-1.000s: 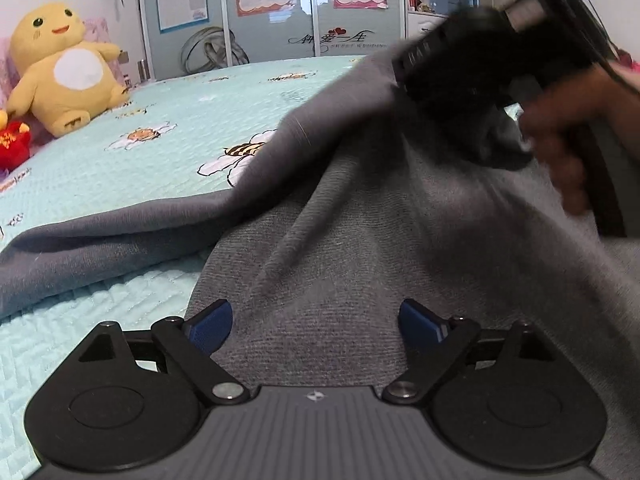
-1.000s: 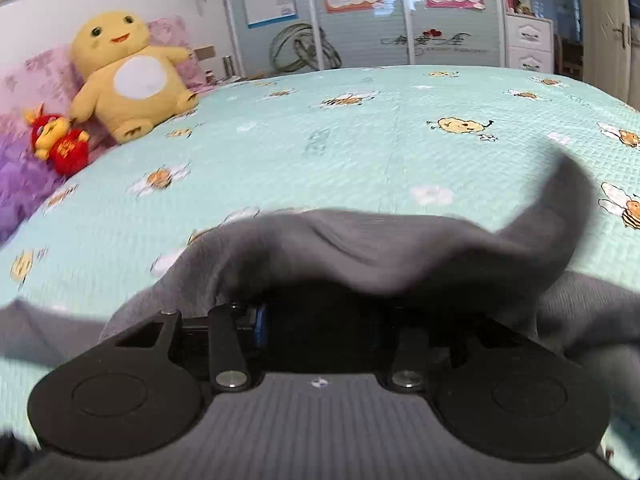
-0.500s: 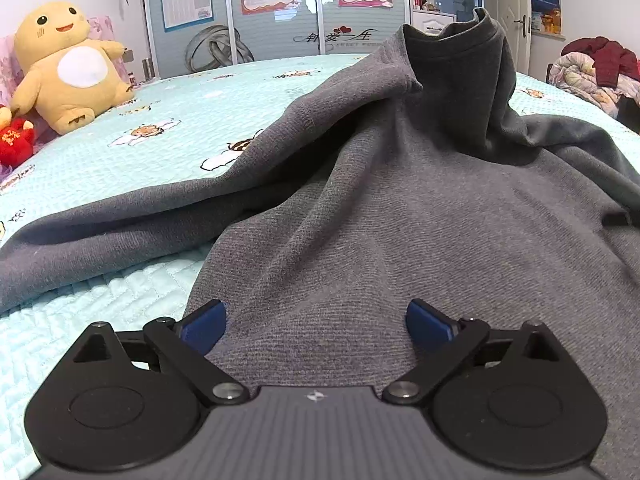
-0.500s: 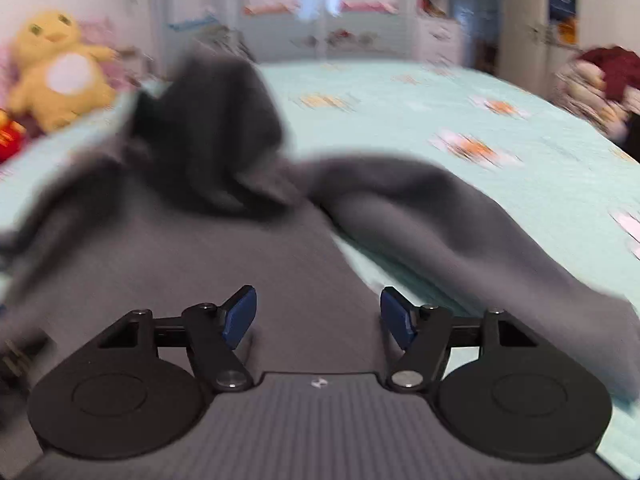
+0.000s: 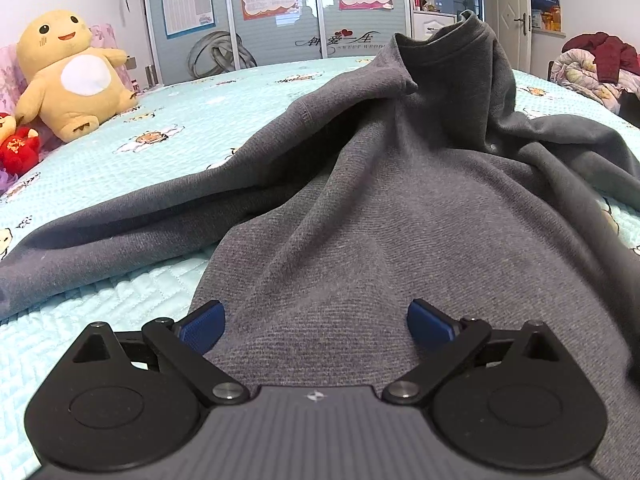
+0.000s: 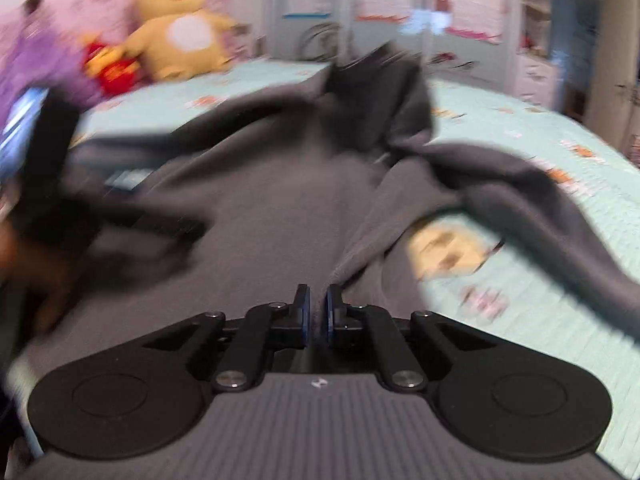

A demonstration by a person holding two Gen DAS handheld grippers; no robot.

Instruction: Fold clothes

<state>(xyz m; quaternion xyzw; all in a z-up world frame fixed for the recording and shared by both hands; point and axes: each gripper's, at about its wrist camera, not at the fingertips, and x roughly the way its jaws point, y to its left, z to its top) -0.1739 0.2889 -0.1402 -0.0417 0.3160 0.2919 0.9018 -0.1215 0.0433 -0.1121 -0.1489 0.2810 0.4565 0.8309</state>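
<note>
A grey sweater (image 5: 360, 220) lies spread on the light-blue bedspread (image 5: 100, 312), its collar (image 5: 452, 48) standing up in a peak at the far end. One sleeve (image 5: 120, 232) trails off to the left. My left gripper (image 5: 316, 324) hangs open just over the sweater's near part, pads wide apart with nothing pinched. In the blurred right wrist view my right gripper (image 6: 319, 308) is shut over the sweater (image 6: 260, 200), beside a raised fold; I cannot tell whether cloth is caught. The other sleeve (image 6: 560, 216) runs off right. The left gripper (image 6: 40, 160) shows as a dark blur at the left.
A yellow plush toy (image 5: 72, 76) and a red one (image 5: 18, 148) sit at the bed's far left. Wardrobe doors with posters (image 5: 280, 12) stand behind the bed. A heap of bedding and red clothes (image 5: 592, 64) lies at the far right.
My right gripper let go of the collar, swung back to the sweater's near side and shut. It and the hand left the left wrist view. The left gripper stayed put.
</note>
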